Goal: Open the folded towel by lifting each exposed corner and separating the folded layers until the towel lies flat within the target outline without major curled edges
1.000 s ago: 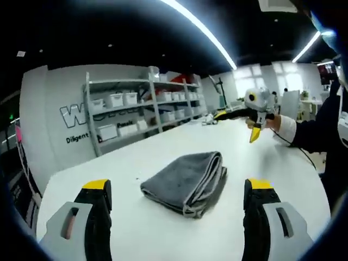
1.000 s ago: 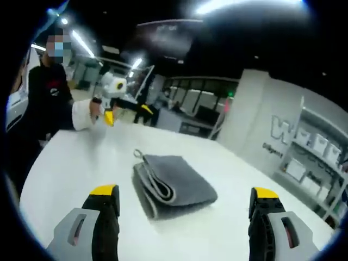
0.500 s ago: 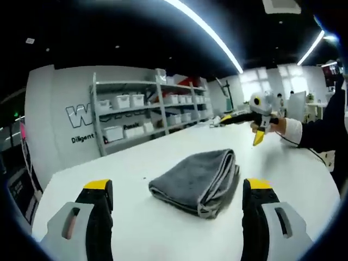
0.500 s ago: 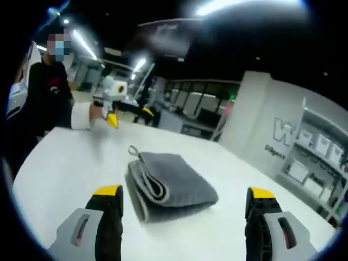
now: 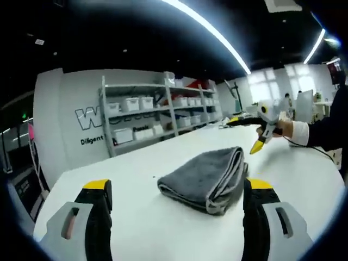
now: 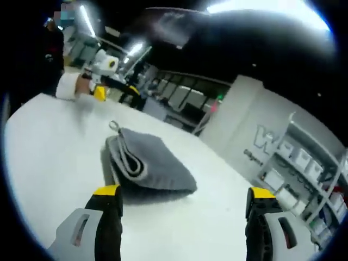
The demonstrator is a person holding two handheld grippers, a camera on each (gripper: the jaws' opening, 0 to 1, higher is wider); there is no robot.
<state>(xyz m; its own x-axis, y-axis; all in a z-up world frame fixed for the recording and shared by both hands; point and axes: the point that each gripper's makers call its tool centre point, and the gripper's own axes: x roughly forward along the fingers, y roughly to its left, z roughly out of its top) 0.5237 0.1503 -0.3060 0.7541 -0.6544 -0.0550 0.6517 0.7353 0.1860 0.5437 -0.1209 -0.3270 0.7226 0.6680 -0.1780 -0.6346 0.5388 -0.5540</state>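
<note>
A grey towel [image 5: 204, 176] lies folded in several layers on the white table [image 5: 136, 217]. In the left gripper view its stacked edges face right, just ahead of my open left gripper [image 5: 178, 187], which holds nothing. My right gripper [image 5: 259, 142] comes in from the right in a hand, its yellow tip low beside the towel's far edge. In the right gripper view the towel [image 6: 149, 163] shows its folded edges and a small hanging loop [image 6: 114, 126] on the left. My right gripper [image 6: 184, 193] is open just short of it. My left gripper [image 6: 100, 89] hovers beyond.
Metal shelves [image 5: 147, 117] with white bins stand against the wall behind the table. More shelving [image 6: 304, 174] shows at the right of the right gripper view. A person's dark sleeve [image 5: 326, 130] reaches in from the right. Bare tabletop [image 6: 49, 141] surrounds the towel.
Both cameras have moved lower and nearer the towel, which looks larger. The right gripper has dropped toward the table beside it. The towel stays folded and both grippers stay open.
</note>
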